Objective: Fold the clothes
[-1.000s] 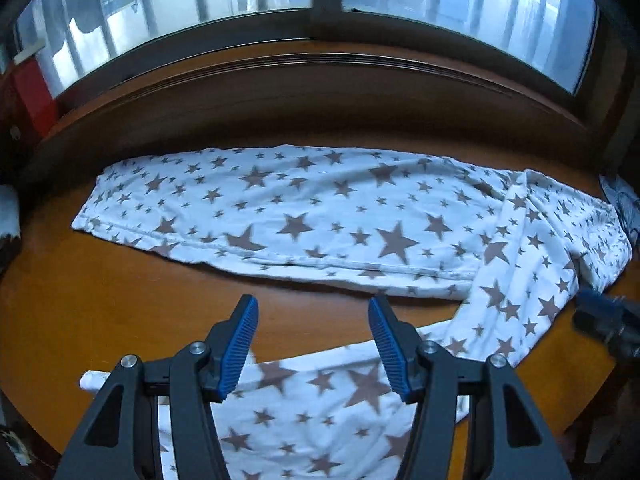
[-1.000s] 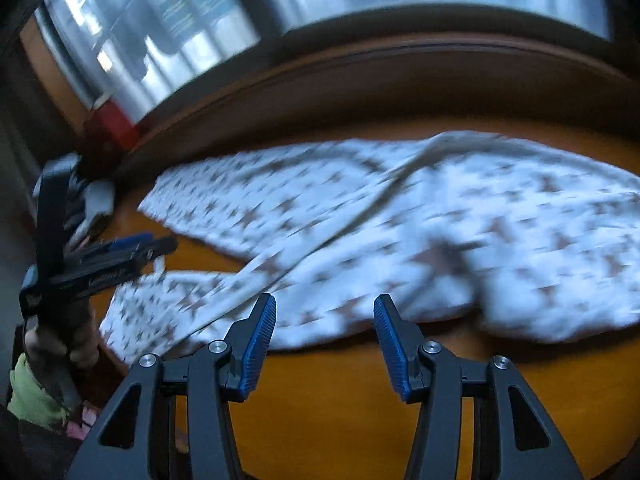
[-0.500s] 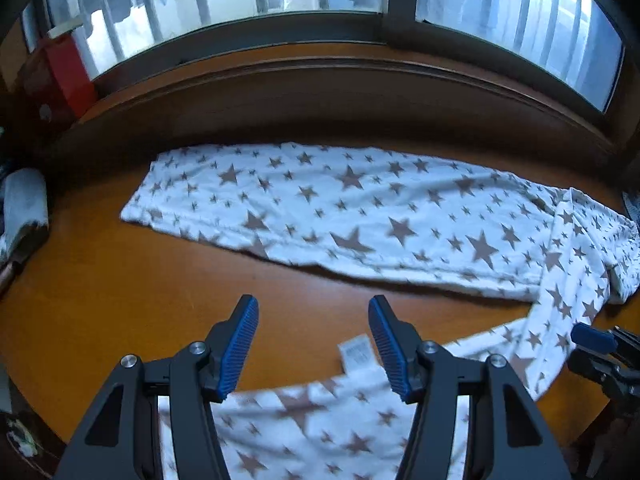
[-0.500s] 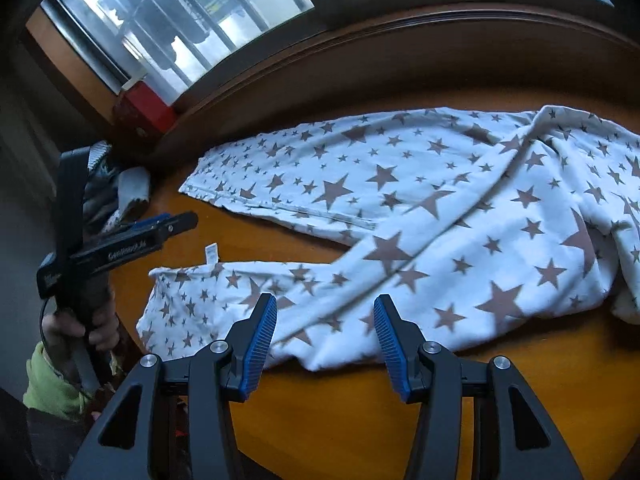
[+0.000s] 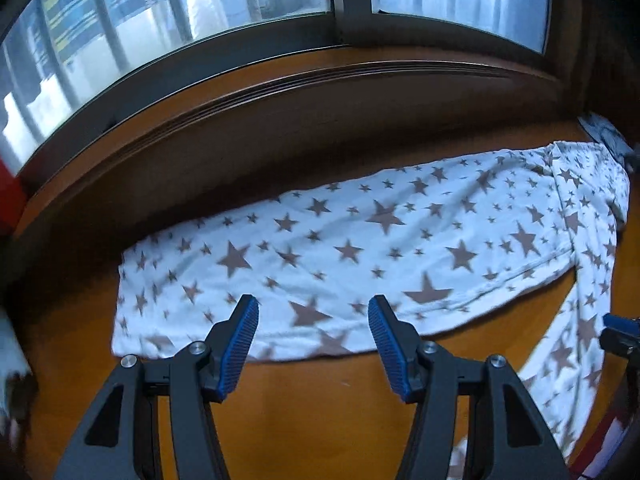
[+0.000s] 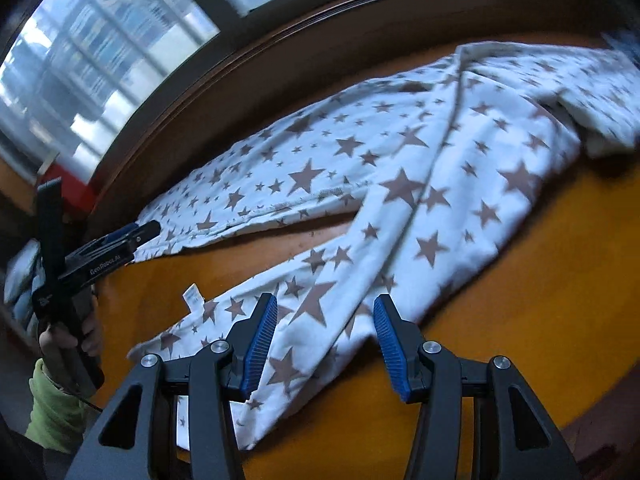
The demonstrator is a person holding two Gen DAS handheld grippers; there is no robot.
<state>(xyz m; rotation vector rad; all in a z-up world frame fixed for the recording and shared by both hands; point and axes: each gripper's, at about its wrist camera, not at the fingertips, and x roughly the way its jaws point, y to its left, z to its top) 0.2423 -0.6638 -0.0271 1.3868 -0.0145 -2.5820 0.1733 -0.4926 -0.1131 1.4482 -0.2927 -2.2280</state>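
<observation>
A wooden tabletop (image 5: 320,408) runs below a dark-framed window (image 5: 340,4). Across it lie white trousers (image 5: 360,248) printed with brown stars: one leg stretches flat along the far edge beneath the sill, the other angles back toward the near edge, the two meeting at the right end. A small white label (image 6: 193,298) sticks out beside the cuff of the near leg. The left gripper (image 5: 313,338) hovers above the far leg's near hem, fingers apart with nothing between them. The right gripper (image 6: 325,340) hangs over the near leg, jaws likewise parted and holding no cloth. A hand (image 6: 60,344) in a green sleeve (image 6: 52,412) grips the left tool's handle.
</observation>
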